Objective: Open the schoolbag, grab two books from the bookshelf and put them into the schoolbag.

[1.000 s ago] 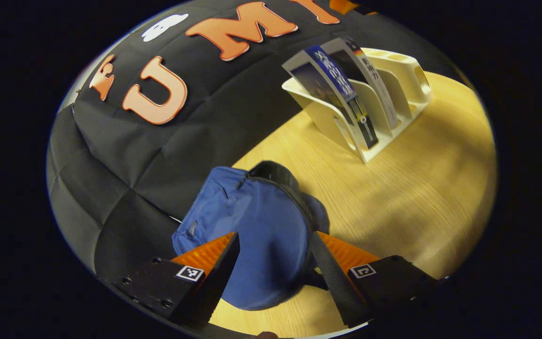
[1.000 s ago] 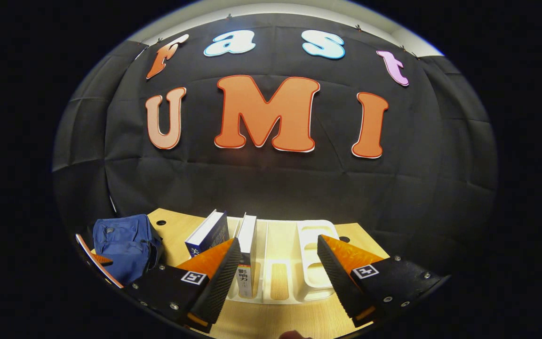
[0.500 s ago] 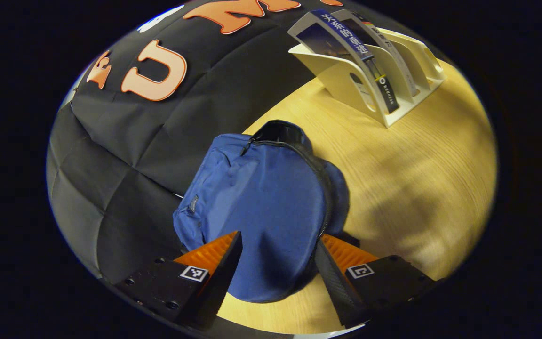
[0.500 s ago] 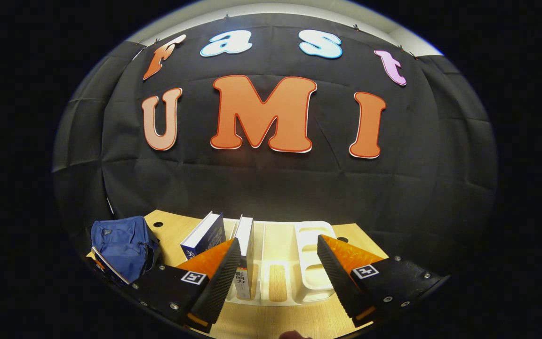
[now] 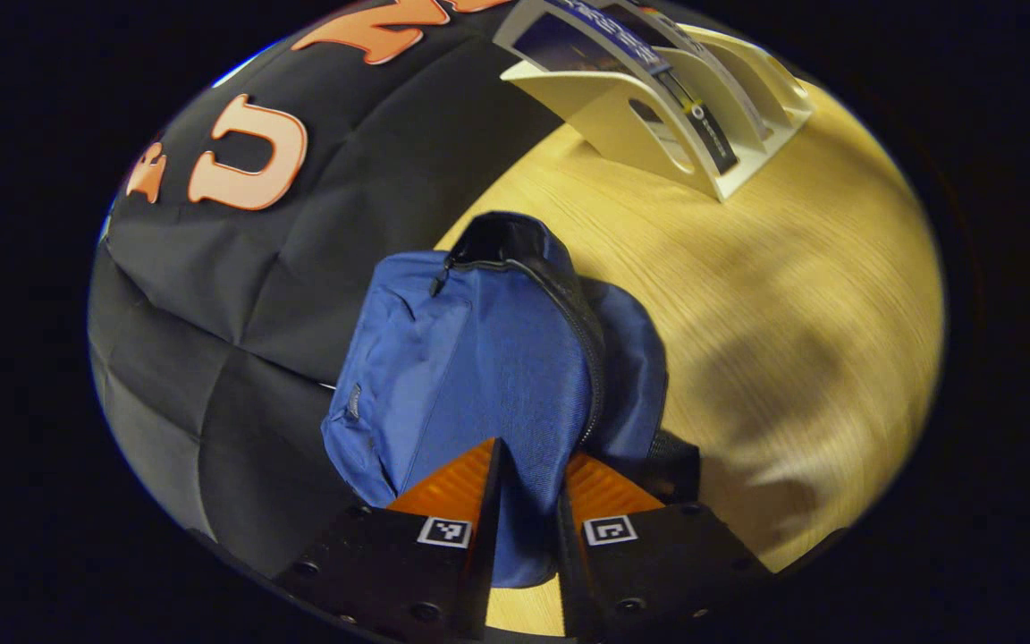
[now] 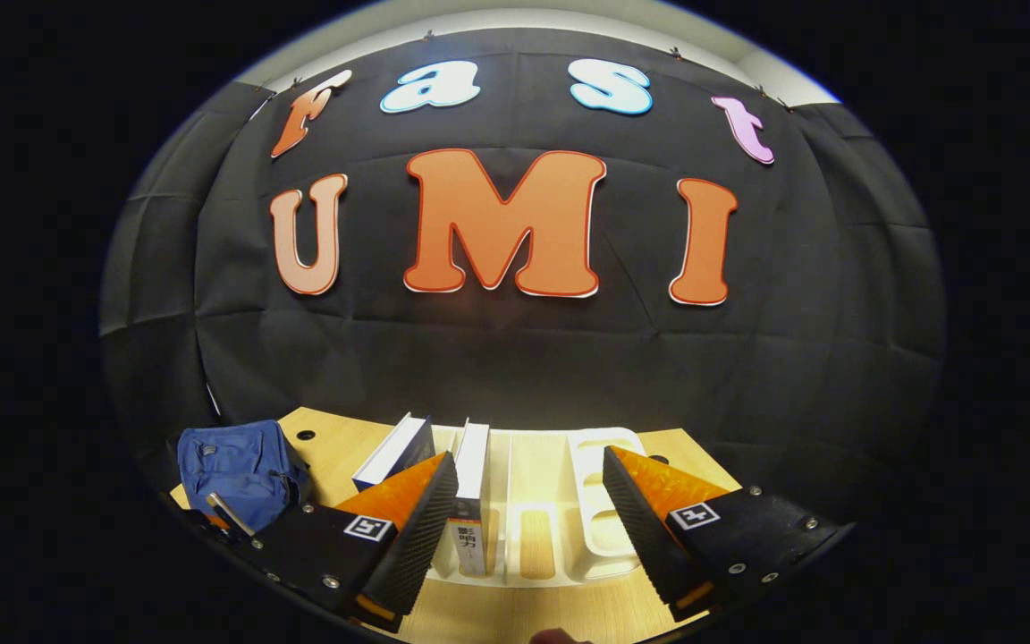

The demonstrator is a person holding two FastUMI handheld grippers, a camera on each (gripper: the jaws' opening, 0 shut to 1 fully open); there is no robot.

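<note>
- Where my left tongs (image 5: pixel 528 501) reach down, I see their two fingers nearly closed, with a fold of the blue fabric schoolbag (image 5: pixel 479 376) pinched between them at its near end.
- I find that schoolbag lying on the pale wooden desk (image 5: pixel 792 295), its far end against the black cloth wall, and its dark zipper (image 5: pixel 582 344) running along the right edge; I cannot tell whether the zipper is parted.
- From the left gripper view, the cream plastic slotted bookshelf (image 5: pixel 649 125) sits well apart from the bag, farther along the desk, with a dark-blue-covered book (image 5: pixel 622 49) leaning in it.
- On my right side, the right tongs (image 6: pixel 528 519) hang wide open with nothing between the fingers, above the near edge of the desk (image 6: pixel 336 438).
- Through the right gripper view I see the bookshelf (image 6: pixel 600 510) straight ahead, with the dark blue book (image 6: pixel 399 452) tilted in the leftmost slot and a white-spined book (image 6: pixel 470 487) upright in the slot beside it.
- Farther left in that view the schoolbag (image 6: pixel 238 465) rests on the desk, and part of the left tongs (image 6: pixel 229 517) touches its near side.
</note>
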